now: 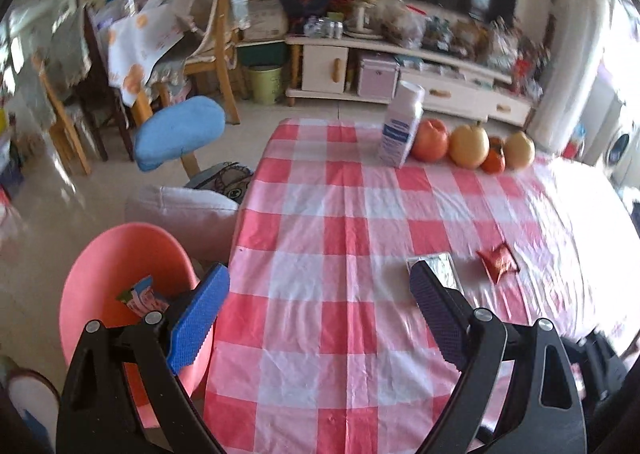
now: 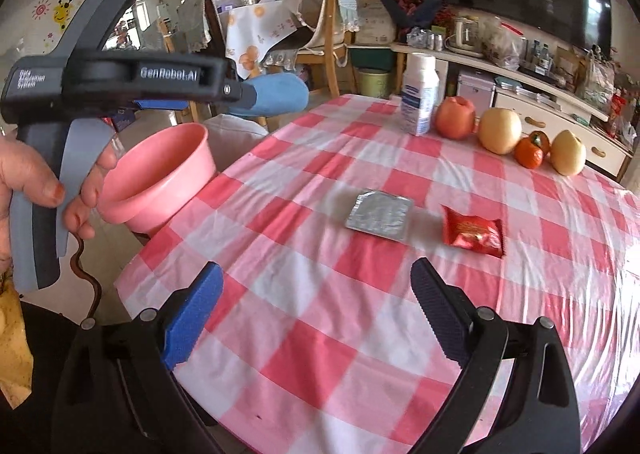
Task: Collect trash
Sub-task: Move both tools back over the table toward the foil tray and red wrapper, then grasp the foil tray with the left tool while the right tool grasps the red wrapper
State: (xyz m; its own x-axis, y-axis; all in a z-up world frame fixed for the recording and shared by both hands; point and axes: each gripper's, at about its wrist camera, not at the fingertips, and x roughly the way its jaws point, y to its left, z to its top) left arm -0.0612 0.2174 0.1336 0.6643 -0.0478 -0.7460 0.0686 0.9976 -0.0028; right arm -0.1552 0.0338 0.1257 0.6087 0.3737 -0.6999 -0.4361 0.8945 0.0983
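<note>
Two pieces of trash lie flat near the middle of the worktop (image 2: 360, 334): a silver foil wrapper (image 2: 379, 215) and, just beside it toward the sunlit edge, a red snack packet (image 2: 473, 235). The pink bin (image 2: 160, 182) stands off the worktop's near-left edge with one printed wrapper (image 1: 144, 296) in it, so the job looks partly done. The left tool (image 1: 318, 302) hangs above that edge with its jaws spread wide and nothing between them; the right tool (image 2: 316, 308) hovers over the near part of the cloth, equally wide and empty. The foil wrapper seems the likelier next target, since it lies closer to the bin side. It is thin and flat on a slick plastic-covered cloth, so a good pickup probably means coming down steeply, setting one pad against a raised edge or creased corner, and closing slowly so the cloth is not pinched up with it. The white bottle (image 2: 419, 94) and the row of fruit (image 2: 500, 130) along the far edge are well apart and should stay untouched.
</note>
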